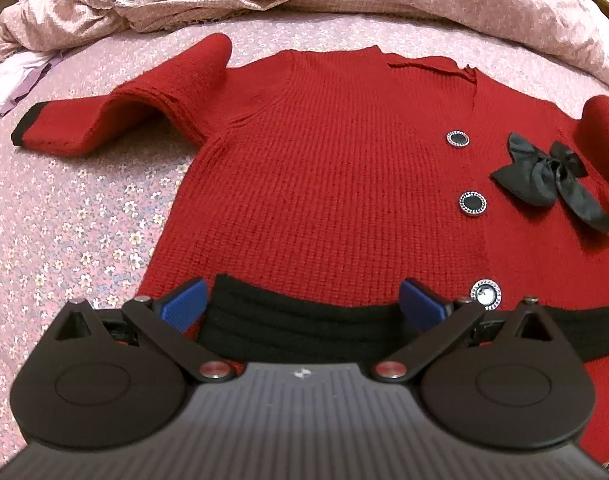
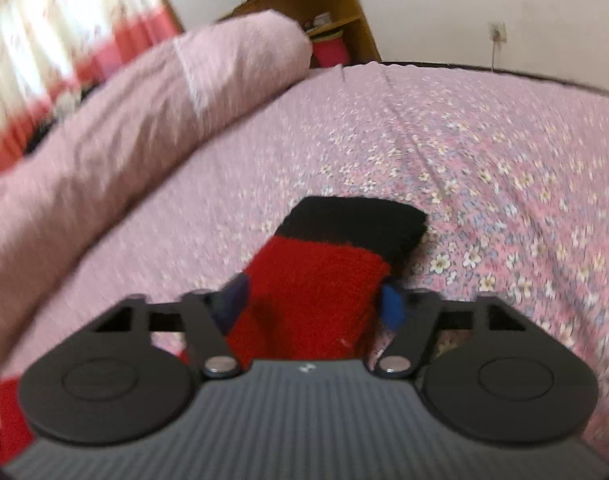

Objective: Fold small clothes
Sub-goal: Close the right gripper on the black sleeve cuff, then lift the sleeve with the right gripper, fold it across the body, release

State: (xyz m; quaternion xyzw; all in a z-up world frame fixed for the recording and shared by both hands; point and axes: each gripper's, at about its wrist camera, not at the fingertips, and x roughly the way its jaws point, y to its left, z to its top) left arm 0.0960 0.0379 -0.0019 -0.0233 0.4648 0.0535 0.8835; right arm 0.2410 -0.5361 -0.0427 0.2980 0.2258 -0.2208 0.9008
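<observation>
red cardigan (image 1: 324,168), small logo on hand-held gripper (image 1: 302,304), unreadable

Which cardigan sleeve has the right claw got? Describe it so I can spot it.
On the pink floral bedspread, find the red cardigan. The sleeve lies between the right claw's blue pads, its black cuff pointing away, not beside the crumpled duvet.

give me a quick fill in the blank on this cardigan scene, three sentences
1. The red knitted cardigan has a hem band coloured ____.
2. The black fabric bow lies to the ____ of the round silver-rimmed buttons in the left wrist view.
3. The right gripper has its jaws around the cardigan's ____.

Missing words: black; right; sleeve
</observation>
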